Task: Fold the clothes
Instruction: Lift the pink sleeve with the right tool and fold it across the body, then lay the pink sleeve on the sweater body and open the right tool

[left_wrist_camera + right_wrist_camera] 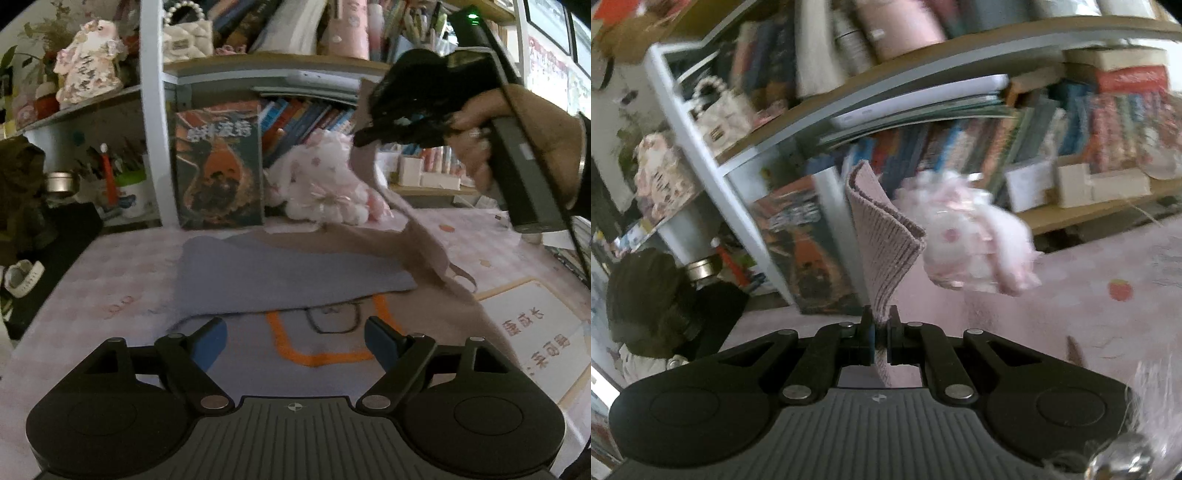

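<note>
The left tool (pixel 295 341) is hovering low over the tabletop (pixel 110 280) with its two blue-padded fingers (pixel 208 345) spread wide and holding nothing. Between and just beyond them the garment (pixel 295 273) is lying flat on the pink checked cover, grey-lilac on the near and left part, with an orange outline and a dark sketched shape printed on it. The fingers are sitting above the cloth's near edge; whether they are touching it cannot be told.

The right tool (pixel 373 133) is showing in the left wrist view high at the right, gripped by the person's right hand (pixel 517 144), and it is lifting a brownish-pink part of the same garment up off the tabletop, so that the cloth is rising in a taut sloping fold from the right side of the flat part.

In the right wrist view the right tool (pixel 881 328) is pressed together, pinching a ribbed pink hem (pixel 886 236) of the garment; the hem is standing up out of the closed fingers and curling over at its top. That view is blurred.

Behind the garment a dark book (pixel 219 166) is standing upright against the white shelf post (pixel 155 122), and a pink-and-white plush toy (pixel 325 181) is resting just beside it on the right. A white card (pixel 543 332) with red characters is lying on the tabletop at the right, near the cloth's edge.
</note>
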